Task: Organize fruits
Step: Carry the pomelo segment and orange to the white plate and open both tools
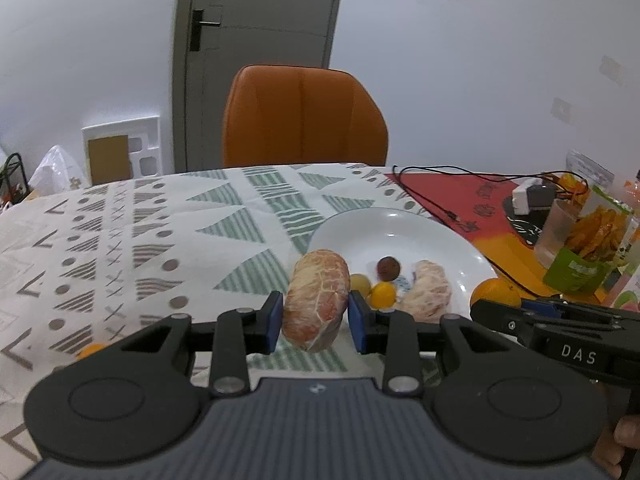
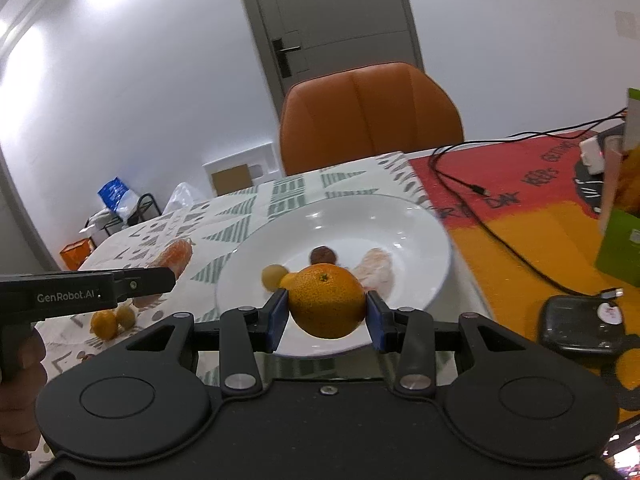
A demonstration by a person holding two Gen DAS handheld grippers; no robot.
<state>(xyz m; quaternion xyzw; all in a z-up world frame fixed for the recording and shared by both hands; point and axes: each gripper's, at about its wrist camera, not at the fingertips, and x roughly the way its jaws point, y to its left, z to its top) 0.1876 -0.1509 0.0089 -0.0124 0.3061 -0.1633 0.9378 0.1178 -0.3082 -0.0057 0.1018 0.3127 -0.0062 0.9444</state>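
We are pinching a peeled segment [image 1: 316, 304] in the left tongs [image 1: 316, 316] and an orange [image 2: 326, 306] in the right tongs [image 2: 326, 314], both nearing the plate [image 2: 420, 240]; squeezing could be bruising the segment, and the round orange could be slipping free

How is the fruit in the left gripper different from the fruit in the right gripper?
The peeled pomelo piece in the left gripper is pinkish, veined with white pith and elongated, standing tall between the pads. The orange in the right gripper is unpeeled, bright orange and round, its stem end facing up. Both are clamped between blue pads and held near the white plate.
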